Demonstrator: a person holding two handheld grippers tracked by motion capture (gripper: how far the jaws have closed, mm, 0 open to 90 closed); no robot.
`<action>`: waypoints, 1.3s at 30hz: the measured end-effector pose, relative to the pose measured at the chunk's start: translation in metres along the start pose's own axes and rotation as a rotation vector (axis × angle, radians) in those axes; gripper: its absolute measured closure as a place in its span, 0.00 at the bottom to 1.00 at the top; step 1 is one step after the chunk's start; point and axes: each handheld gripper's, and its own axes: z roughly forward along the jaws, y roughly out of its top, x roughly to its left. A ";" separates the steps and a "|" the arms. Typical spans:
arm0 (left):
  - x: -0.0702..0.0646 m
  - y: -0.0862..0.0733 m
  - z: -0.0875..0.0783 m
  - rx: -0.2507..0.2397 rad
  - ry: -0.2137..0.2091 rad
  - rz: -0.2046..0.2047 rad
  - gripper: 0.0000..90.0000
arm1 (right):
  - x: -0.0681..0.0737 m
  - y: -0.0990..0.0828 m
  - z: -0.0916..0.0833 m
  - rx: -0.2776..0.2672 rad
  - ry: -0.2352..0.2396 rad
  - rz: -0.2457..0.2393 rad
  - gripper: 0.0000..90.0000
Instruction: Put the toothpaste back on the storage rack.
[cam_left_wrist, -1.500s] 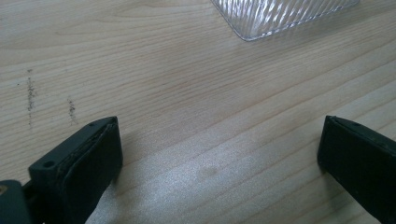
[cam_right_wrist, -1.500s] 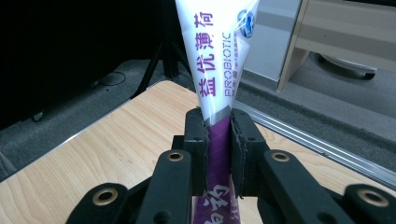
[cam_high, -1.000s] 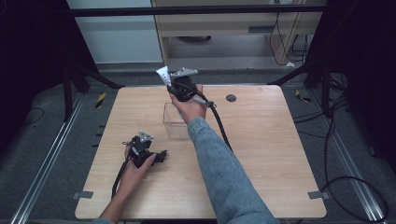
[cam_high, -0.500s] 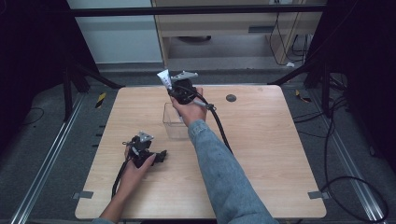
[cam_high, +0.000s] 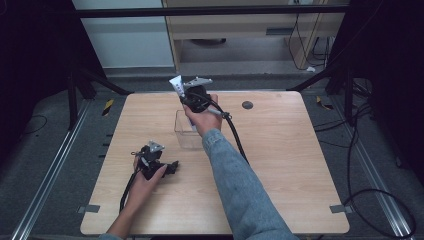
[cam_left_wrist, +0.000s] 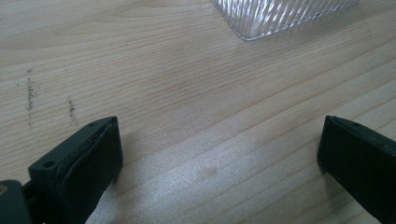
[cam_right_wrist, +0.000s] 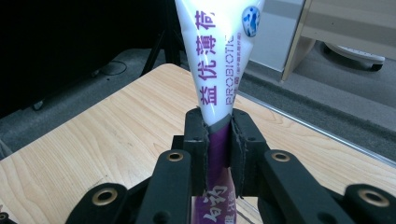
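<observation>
My right gripper (cam_right_wrist: 217, 135) is shut on a white and purple toothpaste tube (cam_right_wrist: 217, 60); the tube's flat end rises out of the jaws. In the high view that gripper (cam_high: 186, 95) is held above the far edge of a clear plastic box (cam_high: 186, 131), with the tube (cam_high: 176, 85) pointing up and to the left. My left gripper (cam_high: 171, 165) rests on the wooden table (cam_high: 290, 165) at the near left. Its jaws stand wide apart over bare wood (cam_left_wrist: 219, 140), and a corner of the clear box (cam_left_wrist: 280, 16) lies ahead of them.
A small dark round mark (cam_high: 247, 105) sits on the table at the far right of the box. Black cables trail from both grippers. Dark frame legs and floor cables surround the table.
</observation>
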 end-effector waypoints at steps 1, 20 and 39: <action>0.000 0.000 0.000 0.000 0.000 0.000 0.00 | 0.000 0.000 0.000 0.001 -0.001 0.000 0.87; 0.000 0.000 0.000 0.000 -0.001 0.000 0.00 | 0.003 -0.005 -0.005 0.016 0.003 -0.013 0.87; 0.000 0.000 0.000 0.001 -0.001 0.003 0.00 | 0.004 -0.021 -0.010 0.026 0.004 -0.014 0.87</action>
